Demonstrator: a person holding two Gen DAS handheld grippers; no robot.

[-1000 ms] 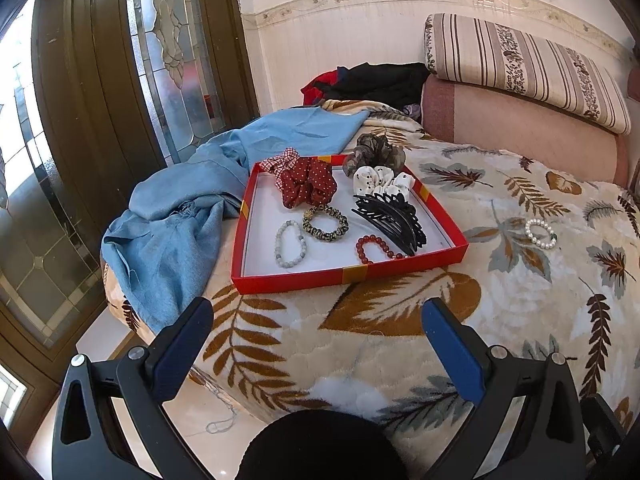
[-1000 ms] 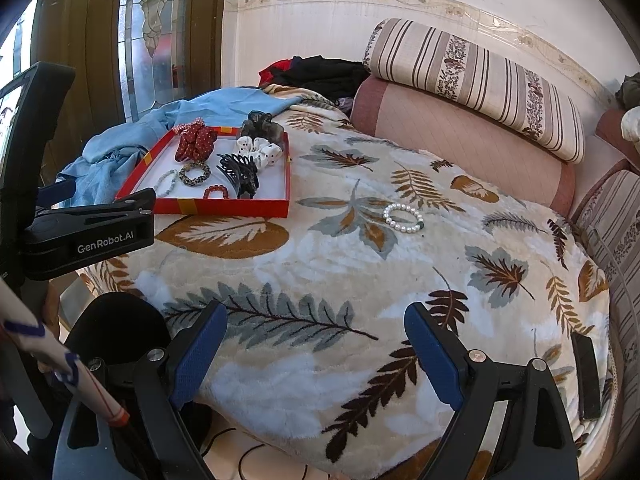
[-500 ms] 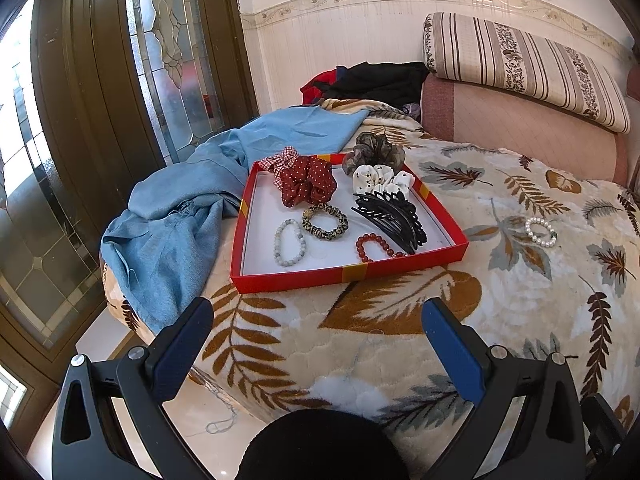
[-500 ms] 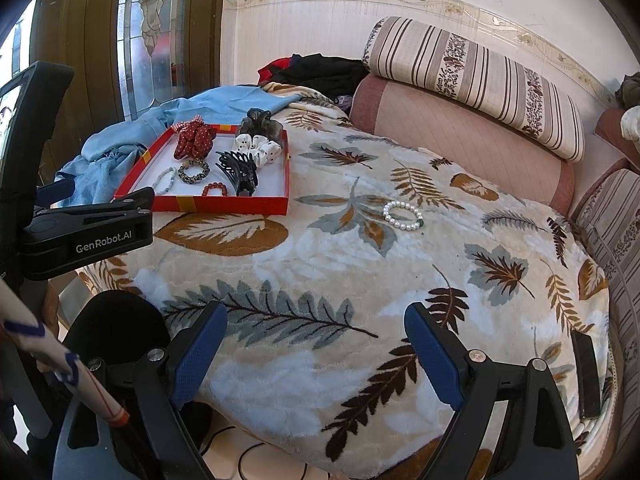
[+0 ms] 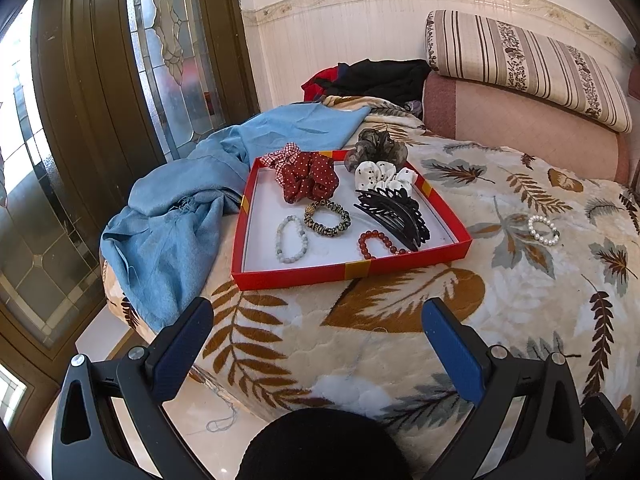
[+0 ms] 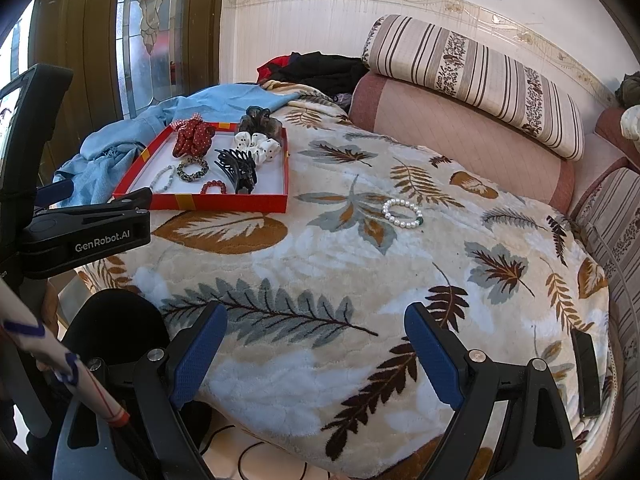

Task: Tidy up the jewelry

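Observation:
A red tray [image 5: 304,274] [image 6: 200,202] lies on the leaf-patterned blanket. It holds a red dotted scrunchie [image 5: 310,178], a white scrunchie [image 5: 384,174], a black hair claw [image 5: 396,212], a patterned hair tie [image 5: 327,218], a pale bead bracelet [image 5: 292,239] and a red bead bracelet [image 5: 378,242]. A grey scrunchie [image 5: 376,146] rests on its far rim. Alone on the blanket to the tray's right lies a white pearl bracelet [image 5: 543,230] [image 6: 401,213]. My left gripper [image 5: 316,334] hangs open before the tray, holding nothing. My right gripper [image 6: 316,354] is open and empty, well short of the pearl bracelet.
A blue cloth [image 5: 192,200] is draped left of the tray. Dark clothes [image 5: 380,76] and a striped bolster [image 5: 528,68] sit behind. A glass door [image 5: 80,140] stands at the left. A black flat object [image 6: 586,372] lies on the blanket at the right. The left gripper's body [image 6: 80,236] shows in the right wrist view.
The right wrist view has crept slightly closer to the bed. Nothing on the bed has moved, and both grippers stay open.

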